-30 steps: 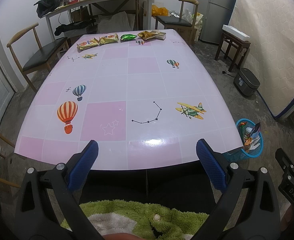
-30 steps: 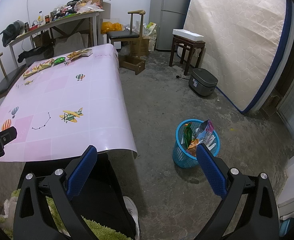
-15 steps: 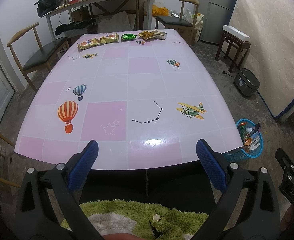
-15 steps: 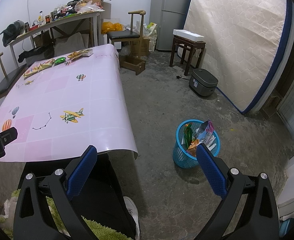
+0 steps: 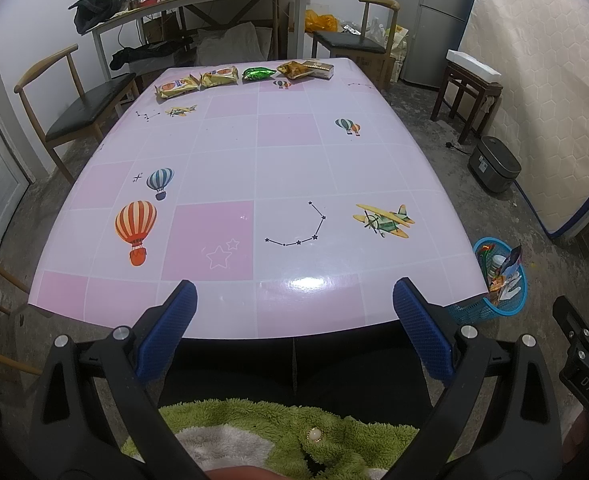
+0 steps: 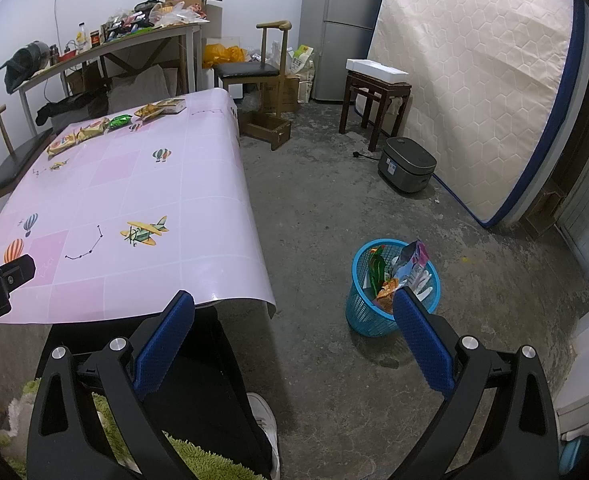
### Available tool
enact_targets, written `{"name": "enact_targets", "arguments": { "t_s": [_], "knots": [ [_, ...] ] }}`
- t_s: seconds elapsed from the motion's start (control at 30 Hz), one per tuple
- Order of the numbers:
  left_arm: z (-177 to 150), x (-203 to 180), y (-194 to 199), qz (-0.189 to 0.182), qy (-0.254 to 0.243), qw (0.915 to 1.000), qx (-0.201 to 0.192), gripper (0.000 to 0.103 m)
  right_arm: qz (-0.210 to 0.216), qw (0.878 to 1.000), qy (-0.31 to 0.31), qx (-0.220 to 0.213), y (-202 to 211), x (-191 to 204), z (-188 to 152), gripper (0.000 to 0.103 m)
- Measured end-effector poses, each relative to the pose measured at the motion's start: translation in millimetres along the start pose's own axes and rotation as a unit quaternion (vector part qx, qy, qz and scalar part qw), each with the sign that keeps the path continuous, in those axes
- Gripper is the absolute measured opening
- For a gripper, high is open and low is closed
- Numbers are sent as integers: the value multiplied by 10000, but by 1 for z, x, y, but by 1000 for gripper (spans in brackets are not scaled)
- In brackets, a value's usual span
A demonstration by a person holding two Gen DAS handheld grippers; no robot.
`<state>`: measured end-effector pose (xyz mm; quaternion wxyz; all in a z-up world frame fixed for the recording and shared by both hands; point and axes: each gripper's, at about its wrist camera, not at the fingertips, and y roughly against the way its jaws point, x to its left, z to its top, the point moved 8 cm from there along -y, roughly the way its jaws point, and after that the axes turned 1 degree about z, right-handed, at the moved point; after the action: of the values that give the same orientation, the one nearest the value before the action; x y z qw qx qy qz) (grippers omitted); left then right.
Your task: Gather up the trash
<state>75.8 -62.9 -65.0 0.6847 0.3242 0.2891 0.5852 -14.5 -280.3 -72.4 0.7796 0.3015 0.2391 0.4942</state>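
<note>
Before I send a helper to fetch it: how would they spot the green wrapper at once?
Go to the pink table and look along its far edge, where a row of snack packets lies. The green wrapper sits mid-row; it is the only shiny green one, its neighbours being yellow or golden-brown.

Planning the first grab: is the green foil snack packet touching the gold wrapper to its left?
Apart: left wrist view shows pink tablecloth between green foil snack packet and gold wrapper.
</note>
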Motion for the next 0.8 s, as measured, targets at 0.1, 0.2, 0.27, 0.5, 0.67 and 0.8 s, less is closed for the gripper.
{"name": "enact_targets", "arguments": {
  "t_s": [0.1, 0.2, 0.27, 0.5, 0.67, 0.8],
  "knots": [
    [0, 0, 0, 0, 2, 10000, 1, 94, -6, 10000, 0, 1, 0, 0, 0, 96],
    [0, 0, 0, -1, 2, 10000, 2, 94, 9, 10000, -1, 6, 0, 0, 2, 96],
    [1, 0, 0, 0, 4, 10000, 2, 94, 3, 10000, 5, 4, 0, -1, 2, 96],
    [0, 1, 0, 1, 7, 10000, 2, 94, 4, 10000, 0, 5, 0, 0, 2, 96],
    [0, 0, 0, -6, 4, 10000, -2, 94, 11, 10000, 6, -1, 0, -1, 3, 96],
    [2, 1, 0, -4, -1, 10000, 3, 94, 13, 10000, 11, -1, 0, 0, 3, 96]
  ]
}}
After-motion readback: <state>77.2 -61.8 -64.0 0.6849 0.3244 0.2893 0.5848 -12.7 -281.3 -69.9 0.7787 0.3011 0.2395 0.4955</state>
